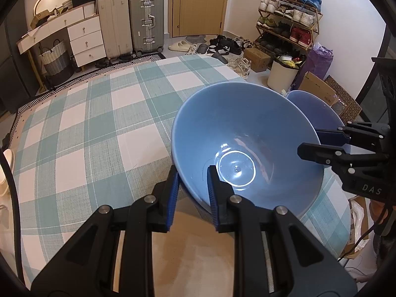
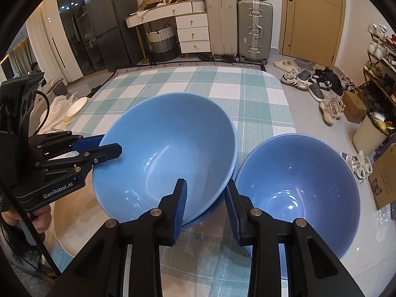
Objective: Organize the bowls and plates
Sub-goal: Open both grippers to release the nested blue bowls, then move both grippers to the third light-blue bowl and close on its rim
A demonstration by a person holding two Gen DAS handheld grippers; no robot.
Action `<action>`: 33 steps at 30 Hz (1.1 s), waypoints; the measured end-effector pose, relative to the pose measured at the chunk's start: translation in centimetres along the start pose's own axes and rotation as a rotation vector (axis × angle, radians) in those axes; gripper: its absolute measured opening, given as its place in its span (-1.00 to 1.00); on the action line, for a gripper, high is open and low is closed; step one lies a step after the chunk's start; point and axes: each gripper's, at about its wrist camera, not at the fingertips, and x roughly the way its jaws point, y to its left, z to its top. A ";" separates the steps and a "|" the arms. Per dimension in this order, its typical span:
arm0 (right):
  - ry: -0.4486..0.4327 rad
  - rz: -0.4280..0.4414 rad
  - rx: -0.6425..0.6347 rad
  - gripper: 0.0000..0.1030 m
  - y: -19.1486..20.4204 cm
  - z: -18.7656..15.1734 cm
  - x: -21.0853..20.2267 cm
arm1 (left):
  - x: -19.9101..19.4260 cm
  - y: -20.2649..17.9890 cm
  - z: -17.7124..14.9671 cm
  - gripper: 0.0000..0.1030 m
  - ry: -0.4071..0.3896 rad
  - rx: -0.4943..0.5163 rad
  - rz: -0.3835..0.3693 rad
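Item: large bowl [image 2: 165,153], pale blue, centre of the right wrist view, tilted. It sat nested in a second bowl whose rim [image 2: 212,210] showed just below it, on the checked surface [image 1: 99,128].

Left hand-held gripper [image 1: 193,185]: clamped on the large bowl's near rim, one finger inside, one outside.

Right hand-held gripper [image 2: 205,208]: clamped on the same bowl's rim at the opposite side, jaws only slightly apart.

Small bowl [image 2: 297,193]: lower right of the right wrist view, just beside the stack; contact could not be told.

Step in hand, judged: seating the large bowl into the stack.

Next move, judged: level the bowl, release both grips, then deal with the small bowl.
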 end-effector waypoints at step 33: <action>-0.142 0.053 0.038 0.85 -0.8 -0.4 -5.3 | -4.9 0.9 -0.2 0.96 -0.089 -0.092 -0.071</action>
